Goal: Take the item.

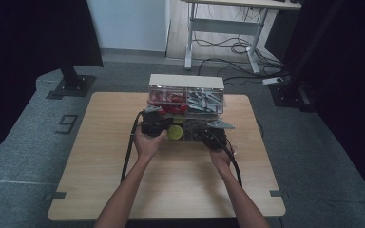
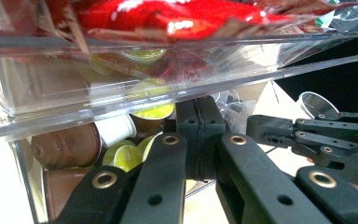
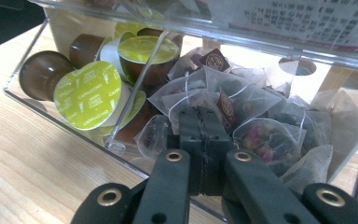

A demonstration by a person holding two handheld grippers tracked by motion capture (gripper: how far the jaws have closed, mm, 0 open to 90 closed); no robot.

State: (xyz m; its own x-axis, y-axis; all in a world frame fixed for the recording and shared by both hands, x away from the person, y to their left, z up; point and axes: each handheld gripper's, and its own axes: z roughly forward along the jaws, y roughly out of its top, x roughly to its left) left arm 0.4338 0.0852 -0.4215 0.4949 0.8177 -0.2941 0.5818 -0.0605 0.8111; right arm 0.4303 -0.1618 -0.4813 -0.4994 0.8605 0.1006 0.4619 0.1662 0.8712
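Holding capsules and teabags, clear drawer faces both closed, empty tools.

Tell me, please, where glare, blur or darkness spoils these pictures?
High view: dim and soft, dark at both sides. Left gripper view: glare on the clear drawer, red packets blurred. Right gripper view: sharp capsules, washed-out label.

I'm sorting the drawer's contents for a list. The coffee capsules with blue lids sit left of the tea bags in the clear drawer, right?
Not quite: the capsule lids are yellow-green, not blue, as the right gripper view shows. They do sit left of the tea bags in the clear drawer.
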